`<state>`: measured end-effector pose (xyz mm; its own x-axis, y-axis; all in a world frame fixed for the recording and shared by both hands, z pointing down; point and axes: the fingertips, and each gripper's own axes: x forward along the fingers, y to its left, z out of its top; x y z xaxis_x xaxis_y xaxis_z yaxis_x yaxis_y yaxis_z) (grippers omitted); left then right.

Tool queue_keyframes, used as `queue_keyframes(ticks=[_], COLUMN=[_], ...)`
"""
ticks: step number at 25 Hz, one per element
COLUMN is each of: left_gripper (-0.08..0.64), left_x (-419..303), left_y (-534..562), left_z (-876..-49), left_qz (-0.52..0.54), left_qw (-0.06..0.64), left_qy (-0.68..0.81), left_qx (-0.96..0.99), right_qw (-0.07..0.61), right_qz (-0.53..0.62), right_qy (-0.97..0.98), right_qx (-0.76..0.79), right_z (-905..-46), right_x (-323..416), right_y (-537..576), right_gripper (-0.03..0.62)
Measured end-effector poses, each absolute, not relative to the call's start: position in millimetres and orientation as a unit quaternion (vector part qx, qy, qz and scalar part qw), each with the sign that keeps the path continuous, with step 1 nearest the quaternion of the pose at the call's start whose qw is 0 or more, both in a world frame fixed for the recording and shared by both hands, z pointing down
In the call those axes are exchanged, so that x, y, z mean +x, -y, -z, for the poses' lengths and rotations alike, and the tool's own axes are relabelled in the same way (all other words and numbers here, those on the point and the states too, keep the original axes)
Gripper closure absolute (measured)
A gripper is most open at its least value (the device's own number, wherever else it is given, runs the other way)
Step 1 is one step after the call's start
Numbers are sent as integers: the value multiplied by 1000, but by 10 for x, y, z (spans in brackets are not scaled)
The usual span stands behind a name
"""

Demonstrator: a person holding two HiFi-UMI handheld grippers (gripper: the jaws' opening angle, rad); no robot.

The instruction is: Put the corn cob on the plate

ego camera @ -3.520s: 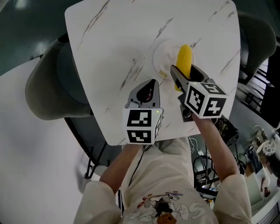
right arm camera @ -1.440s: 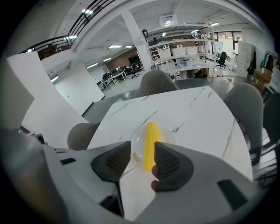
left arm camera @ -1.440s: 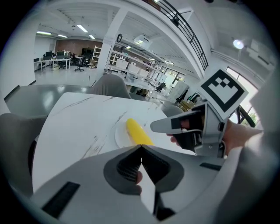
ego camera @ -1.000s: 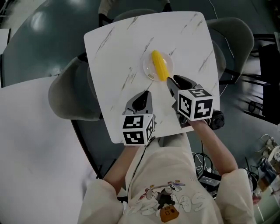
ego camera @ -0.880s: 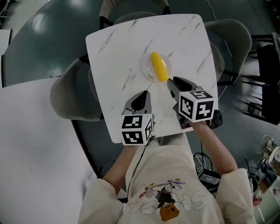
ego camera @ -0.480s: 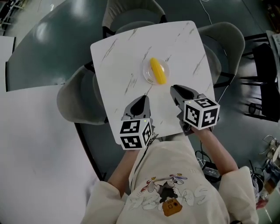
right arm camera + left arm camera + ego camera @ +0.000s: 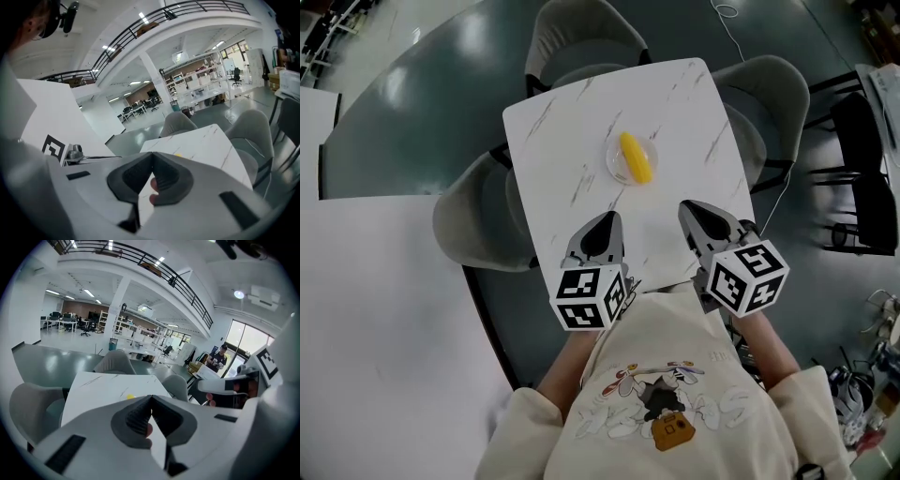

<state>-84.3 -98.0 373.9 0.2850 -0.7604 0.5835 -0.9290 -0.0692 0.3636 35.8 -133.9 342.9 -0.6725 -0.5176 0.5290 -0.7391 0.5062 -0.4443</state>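
1. The right tool (image 7: 696, 210) is clenched, its jaws tip to tip with nothing between them. It hangs over the near right edge of the surface (image 7: 572, 122).
2. The left tool (image 7: 604, 218) is clenched and empty too, over the near edge, to the left of the right tool.
3. The corn (image 7: 635, 157) lies on the plate (image 7: 612, 165), on the far side of both tools and well apart from each.
4. Its long axis runs far-left to near-right, with the near end towards the right tool.
5. Neither tool looks clearly nearer. To my eye the job is done and no reach is needed.
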Motion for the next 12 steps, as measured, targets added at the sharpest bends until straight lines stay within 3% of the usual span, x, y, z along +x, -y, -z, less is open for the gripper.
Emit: queue_keyframes(ticks=[12], left_gripper=[552], left_x=[-694], left_y=[669], left_z=[-3273], left_qz=[-113], left_qw=[302], left_qy=[586], left_qx=[744], right_qw=[139], right_qz=[-230], right_qy=[886], right_qx=[379], right_z=[-2719], right_x=[411], right_y=[867], right_gripper=[588])
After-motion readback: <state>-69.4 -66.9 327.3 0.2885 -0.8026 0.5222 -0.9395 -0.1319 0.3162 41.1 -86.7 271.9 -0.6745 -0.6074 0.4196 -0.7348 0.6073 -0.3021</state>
